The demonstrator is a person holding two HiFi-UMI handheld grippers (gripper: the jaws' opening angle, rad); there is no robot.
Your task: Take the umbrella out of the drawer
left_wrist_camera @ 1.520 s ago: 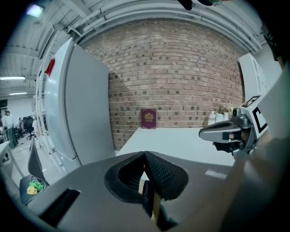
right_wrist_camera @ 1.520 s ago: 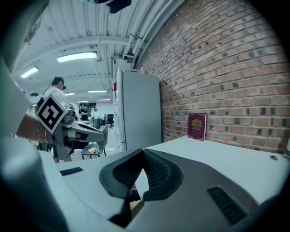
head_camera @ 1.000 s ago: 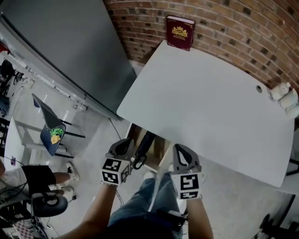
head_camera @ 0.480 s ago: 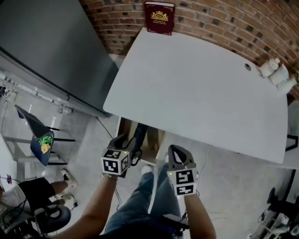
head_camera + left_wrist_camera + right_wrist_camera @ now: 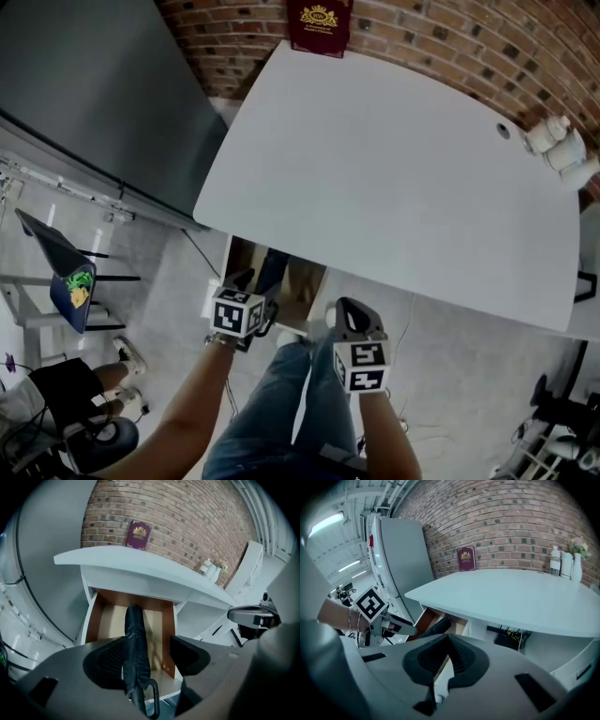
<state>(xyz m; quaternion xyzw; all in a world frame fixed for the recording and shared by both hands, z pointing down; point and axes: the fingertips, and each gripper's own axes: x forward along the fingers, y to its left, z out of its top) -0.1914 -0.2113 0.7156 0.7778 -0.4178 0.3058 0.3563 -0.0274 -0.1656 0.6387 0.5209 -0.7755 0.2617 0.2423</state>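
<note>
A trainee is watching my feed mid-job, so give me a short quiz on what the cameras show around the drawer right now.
1. Where is the umbrella? A on the table; B in the open drawer; C on the floor.
2. True or false: the right gripper grips the umbrella.
3. Fill in: the burgundy book stands against the ____ wall.
Key: 1 B. 2 False: its jaws are together, empty; the umbrella stands between the left gripper's opening jaws. 3 brick.
</note>
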